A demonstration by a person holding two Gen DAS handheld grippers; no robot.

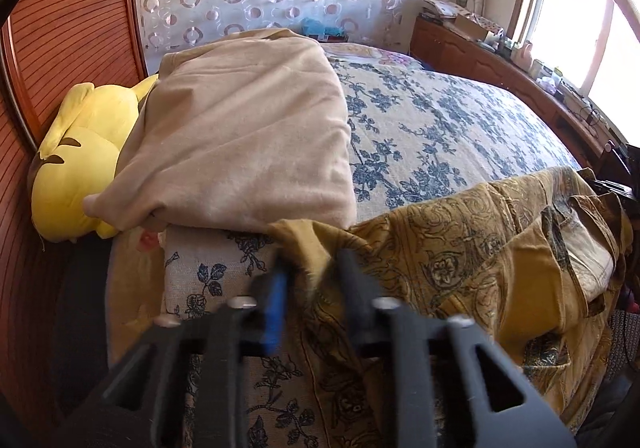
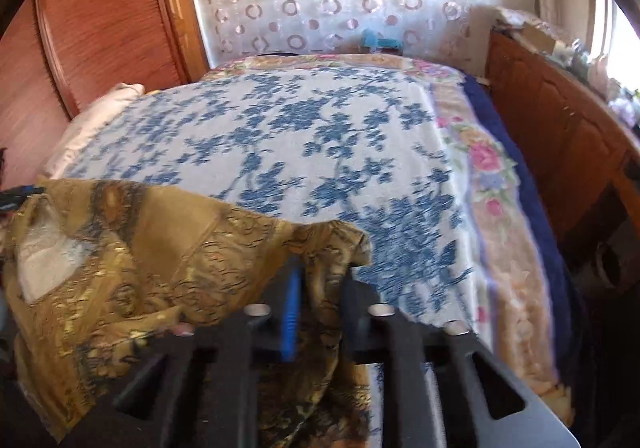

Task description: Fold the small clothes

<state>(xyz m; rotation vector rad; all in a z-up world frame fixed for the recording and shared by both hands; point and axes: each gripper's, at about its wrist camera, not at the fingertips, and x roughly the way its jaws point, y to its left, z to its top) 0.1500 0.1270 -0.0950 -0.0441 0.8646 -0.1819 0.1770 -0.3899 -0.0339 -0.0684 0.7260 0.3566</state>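
A mustard-yellow garment with a dark paisley print (image 1: 480, 248) lies along the near edge of the bed, partly hanging over it. My left gripper (image 1: 312, 260) is shut on its left corner, and cloth bunches between the blue pad and the black finger. In the right wrist view the same garment (image 2: 160, 248) spreads out to the left, its pale inner lining showing. My right gripper (image 2: 320, 268) is shut on the garment's right corner, which is lifted a little off the bed cover. The fabric hangs slack between the two grips.
The bed carries a white cover with blue flowers (image 1: 440, 120). A folded beige blanket (image 1: 248, 136) lies on its left half, beside a yellow plush toy (image 1: 80, 152). A wooden cabinet (image 1: 480, 60) with clutter runs along the right, under the window. A wooden wardrobe (image 2: 100, 28) stands left.
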